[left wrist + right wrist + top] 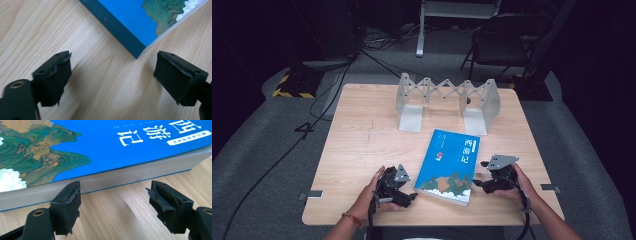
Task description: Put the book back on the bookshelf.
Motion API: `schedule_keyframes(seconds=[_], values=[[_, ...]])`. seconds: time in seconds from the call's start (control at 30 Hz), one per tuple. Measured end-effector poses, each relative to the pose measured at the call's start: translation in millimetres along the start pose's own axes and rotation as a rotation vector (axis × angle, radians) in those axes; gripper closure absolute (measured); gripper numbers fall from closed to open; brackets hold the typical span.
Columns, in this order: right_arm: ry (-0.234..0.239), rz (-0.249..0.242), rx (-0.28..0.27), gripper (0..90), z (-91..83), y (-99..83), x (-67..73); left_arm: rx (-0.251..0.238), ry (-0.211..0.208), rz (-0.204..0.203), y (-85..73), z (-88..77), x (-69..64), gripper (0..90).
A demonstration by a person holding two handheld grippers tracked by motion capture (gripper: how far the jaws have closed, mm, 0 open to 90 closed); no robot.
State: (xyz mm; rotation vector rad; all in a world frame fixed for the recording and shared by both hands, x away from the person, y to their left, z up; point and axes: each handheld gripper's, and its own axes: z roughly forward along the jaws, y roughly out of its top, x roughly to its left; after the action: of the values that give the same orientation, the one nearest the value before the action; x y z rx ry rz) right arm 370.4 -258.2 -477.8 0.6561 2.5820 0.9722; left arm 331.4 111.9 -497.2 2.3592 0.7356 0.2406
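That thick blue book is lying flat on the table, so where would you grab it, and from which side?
Probably by its long edges, one gripper from each side. The blue book lies flat on the table, so only its edges offer a hold. The right gripper faces the page edge, jaws open and level with it; the left gripper sits open by the spine corner. Tipping one edge up first would likely help.

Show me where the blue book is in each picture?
High view: the blue book lies flat on the wooden table, at the near middle, in front of the grey bookstand.
Left gripper view: its dark spine and one corner sit top right.
Right gripper view: its cover and page edge span the top.
Shared landmark: the green mountain picture on the cover.
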Motion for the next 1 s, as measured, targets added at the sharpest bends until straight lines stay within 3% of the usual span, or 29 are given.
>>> schedule_keyframes(seconds=[0.1,0.3,0.43,0.53,1.0], values=[[0.015,0.01,0.001,25.6,0.9,-2.4,-0.3,-0.005,0.007,0.003,0.2,0.1,-0.7,16.3],[0.043,-0.035,0.054,25.8,7.3,-7.0,6.4,-0.035,-0.005,-0.001,3.2,-4.7,-2.5,16.2],[0.047,-0.049,0.055,23.9,8.9,-4.3,9.4,-0.044,-0.009,0.014,6.8,-5.5,-8.6,16.2],[0.06,-0.023,0.048,24.0,8.6,-5.2,7.5,-0.051,-0.01,0.034,10.4,-5.7,-13.3,16.4],[0.046,-0.034,0.026,25.1,3.1,3.2,12.1,-0.078,-0.041,0.084,22.9,-10.4,-29.0,18.2]])
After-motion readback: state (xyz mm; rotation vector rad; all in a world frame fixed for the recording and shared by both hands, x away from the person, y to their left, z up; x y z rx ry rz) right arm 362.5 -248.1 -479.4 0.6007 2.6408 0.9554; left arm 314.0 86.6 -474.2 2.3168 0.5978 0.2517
